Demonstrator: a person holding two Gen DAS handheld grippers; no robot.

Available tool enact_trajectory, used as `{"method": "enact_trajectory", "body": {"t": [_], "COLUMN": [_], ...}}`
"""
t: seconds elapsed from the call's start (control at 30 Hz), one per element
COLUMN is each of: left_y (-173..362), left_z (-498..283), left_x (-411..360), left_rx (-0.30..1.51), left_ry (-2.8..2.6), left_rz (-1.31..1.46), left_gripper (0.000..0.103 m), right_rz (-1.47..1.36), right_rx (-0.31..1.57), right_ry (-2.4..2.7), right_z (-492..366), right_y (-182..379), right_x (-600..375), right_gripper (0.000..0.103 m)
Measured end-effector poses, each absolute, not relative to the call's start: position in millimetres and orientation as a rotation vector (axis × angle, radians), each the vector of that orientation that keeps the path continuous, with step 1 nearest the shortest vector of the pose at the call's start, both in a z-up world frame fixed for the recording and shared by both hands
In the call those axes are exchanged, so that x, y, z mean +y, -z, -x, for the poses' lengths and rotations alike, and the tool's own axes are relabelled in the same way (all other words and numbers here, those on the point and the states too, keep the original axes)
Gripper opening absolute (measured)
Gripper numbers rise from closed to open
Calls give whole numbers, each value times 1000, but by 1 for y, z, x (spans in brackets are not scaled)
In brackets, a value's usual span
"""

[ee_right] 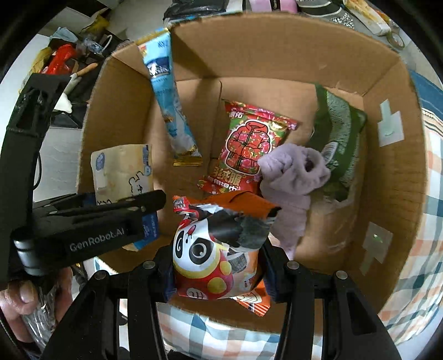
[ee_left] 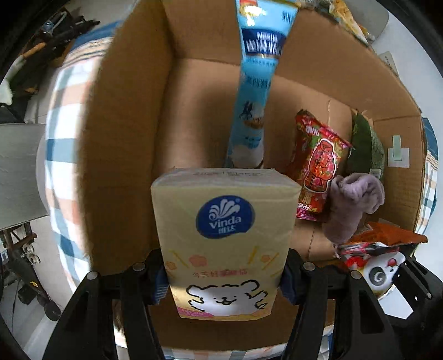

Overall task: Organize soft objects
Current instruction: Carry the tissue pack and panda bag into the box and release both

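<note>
My left gripper (ee_left: 225, 277) is shut on a yellow Vinda tissue pack (ee_left: 224, 238) and holds it over the left part of an open cardboard box (ee_left: 124, 138). It also shows in the right wrist view (ee_right: 121, 169), with the left gripper (ee_right: 110, 218) around it. My right gripper (ee_right: 218, 271) is shut on a panda snack bag (ee_right: 218, 243) at the box's near edge (ee_right: 393, 193). In the box lie a blue Nestle bag (ee_right: 169, 105), a red snack bag (ee_right: 246, 144), a purple cloth (ee_right: 290, 177) and a green bag (ee_right: 340, 133).
The box rests on a checked cloth (ee_right: 227, 340). Clutter (ee_right: 69, 61) lies beyond the box's far left corner, and shoes and packets (ee_right: 318, 5) sit behind it. A grey surface (ee_left: 19, 171) stands at the left.
</note>
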State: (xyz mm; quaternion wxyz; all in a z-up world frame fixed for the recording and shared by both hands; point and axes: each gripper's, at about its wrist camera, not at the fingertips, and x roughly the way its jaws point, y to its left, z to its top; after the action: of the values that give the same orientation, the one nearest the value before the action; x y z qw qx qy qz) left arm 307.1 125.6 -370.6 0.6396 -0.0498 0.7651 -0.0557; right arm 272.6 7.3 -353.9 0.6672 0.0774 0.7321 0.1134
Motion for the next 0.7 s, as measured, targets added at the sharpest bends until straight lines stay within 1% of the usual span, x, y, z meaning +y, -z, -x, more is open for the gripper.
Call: {"method": "enact_trajectory", "body": {"t": [0.37, 0.47, 0.53, 0.6, 0.7], "left_y": [389, 393, 393, 391, 383], "left_z": [-309, -307, -304, -302, -293], "left_x": [122, 123, 124, 125, 124], "left_rx": [1799, 1806, 1806, 1800, 1780], "left_ry": [147, 139, 133, 134, 139], "left_rz": [77, 46, 44, 52, 62], "left_gripper": [61, 61, 61, 64, 64], "right_rz": [-206, -208, -204, -197, -194], "right_rx": [1699, 1713, 1723, 1724, 1731], "right_ry": [-263, -268, -270, -270, -277], "right_z": [-281, -283, -284, -283, -281], "right_y": [379, 383, 384, 384, 384], "right_x": [10, 7, 6, 4, 4], "right_gripper": [53, 57, 63, 64, 65]}}
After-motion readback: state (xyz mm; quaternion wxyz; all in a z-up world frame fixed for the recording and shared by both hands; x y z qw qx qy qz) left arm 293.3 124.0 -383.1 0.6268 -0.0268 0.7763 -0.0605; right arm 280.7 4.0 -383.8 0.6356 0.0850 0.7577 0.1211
